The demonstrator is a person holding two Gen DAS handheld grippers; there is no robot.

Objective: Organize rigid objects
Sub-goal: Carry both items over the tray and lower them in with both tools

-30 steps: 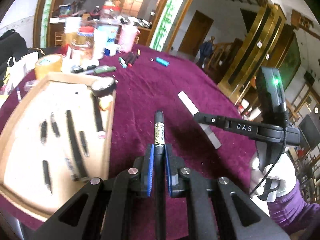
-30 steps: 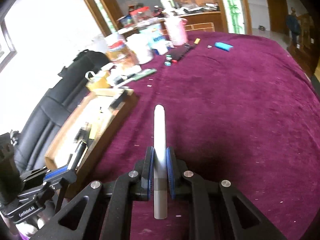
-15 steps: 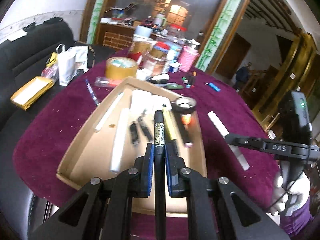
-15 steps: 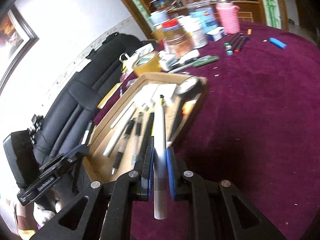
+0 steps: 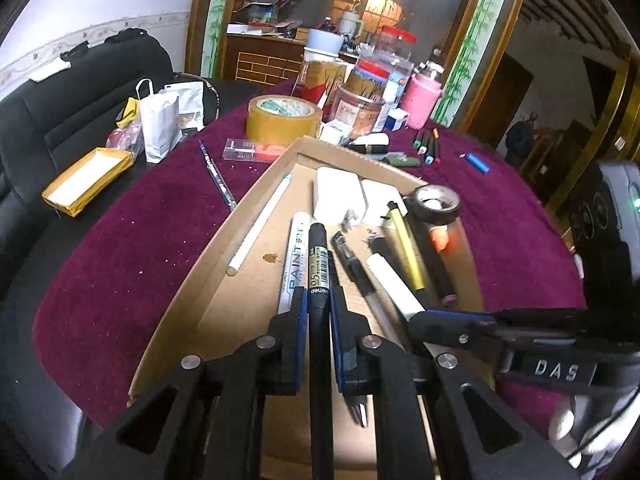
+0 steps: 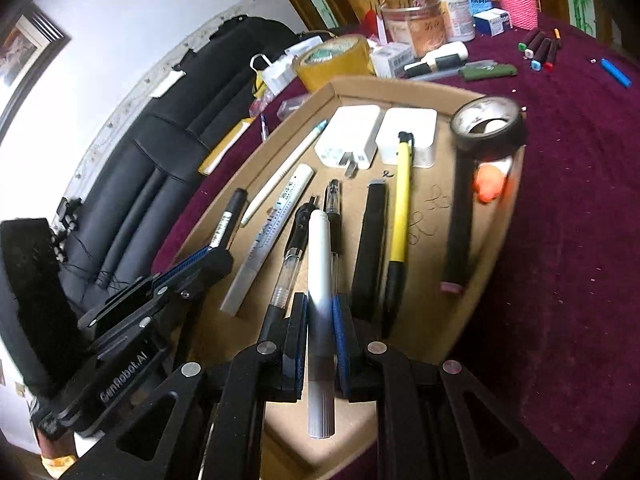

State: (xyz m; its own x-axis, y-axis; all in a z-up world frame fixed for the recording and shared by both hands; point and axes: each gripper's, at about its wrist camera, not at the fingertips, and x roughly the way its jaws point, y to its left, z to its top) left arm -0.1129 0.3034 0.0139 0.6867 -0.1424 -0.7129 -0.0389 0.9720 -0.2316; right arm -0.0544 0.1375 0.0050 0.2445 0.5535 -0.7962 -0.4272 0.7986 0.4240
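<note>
One black pen (image 5: 319, 264), slim plastic cylinder: your left gripper (image 5: 319, 304) clamps it above the cardboard tray (image 5: 188, 280). One white marker (image 6: 320, 248), smooth, round-tipped: your right gripper (image 6: 320, 322) clamps it over the same tray. Inside the tray: two white blocky chargers (image 6: 350, 136), one yellow pen (image 6: 402, 208), one black tape roll (image 6: 486, 128) on its rim.

A lived-in home room, likely a dining or sitting area. A round table under a maroon cloth (image 5: 132, 264) is crowded with jars, a pink cup (image 5: 421, 98) and packing tape (image 5: 284, 118), beside a black leather sofa (image 5: 60, 96). Bamboo-painted wooden door frames (image 5: 472, 40) and a framed picture (image 6: 24, 46) complete it.
</note>
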